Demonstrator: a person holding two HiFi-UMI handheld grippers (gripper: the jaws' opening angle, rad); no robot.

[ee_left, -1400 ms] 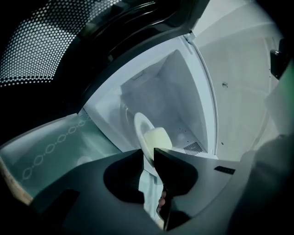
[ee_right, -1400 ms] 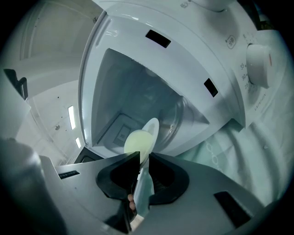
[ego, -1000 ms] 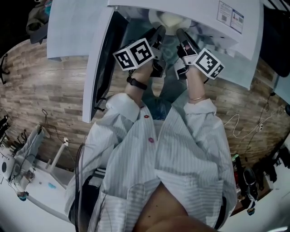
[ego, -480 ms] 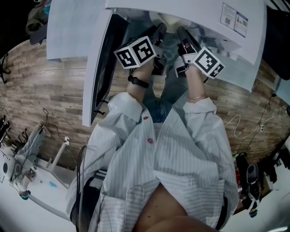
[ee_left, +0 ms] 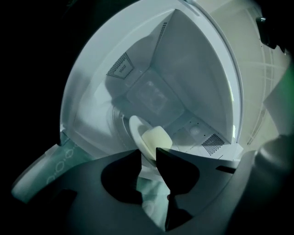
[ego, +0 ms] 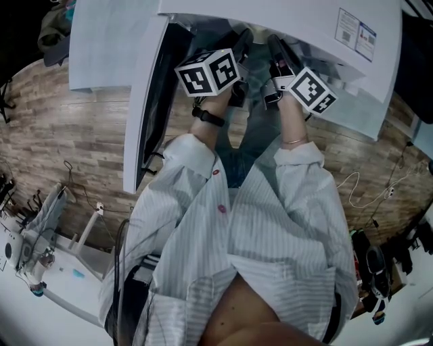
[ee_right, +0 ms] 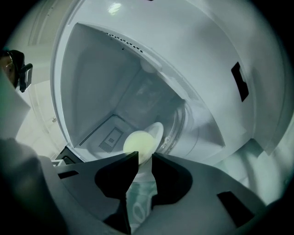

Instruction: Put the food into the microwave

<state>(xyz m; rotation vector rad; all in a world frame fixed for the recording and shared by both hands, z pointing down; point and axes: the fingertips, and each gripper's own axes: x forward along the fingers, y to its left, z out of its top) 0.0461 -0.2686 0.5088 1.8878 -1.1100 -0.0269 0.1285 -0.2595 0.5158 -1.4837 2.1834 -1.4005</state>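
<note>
The white microwave [ego: 270, 15] stands open, its door [ego: 145, 101] swung wide at its left side. Both grippers reach into the microwave's cavity. The left gripper [ee_left: 148, 158] and right gripper [ee_right: 145, 158] have just been opening, and each now stands partly parted with the near rim of the white plate [ee_left: 137, 131] in its gap, pads apparently off it. The plate sits inside the microwave, carrying a pale round piece of food [ee_right: 138, 143].
</note>
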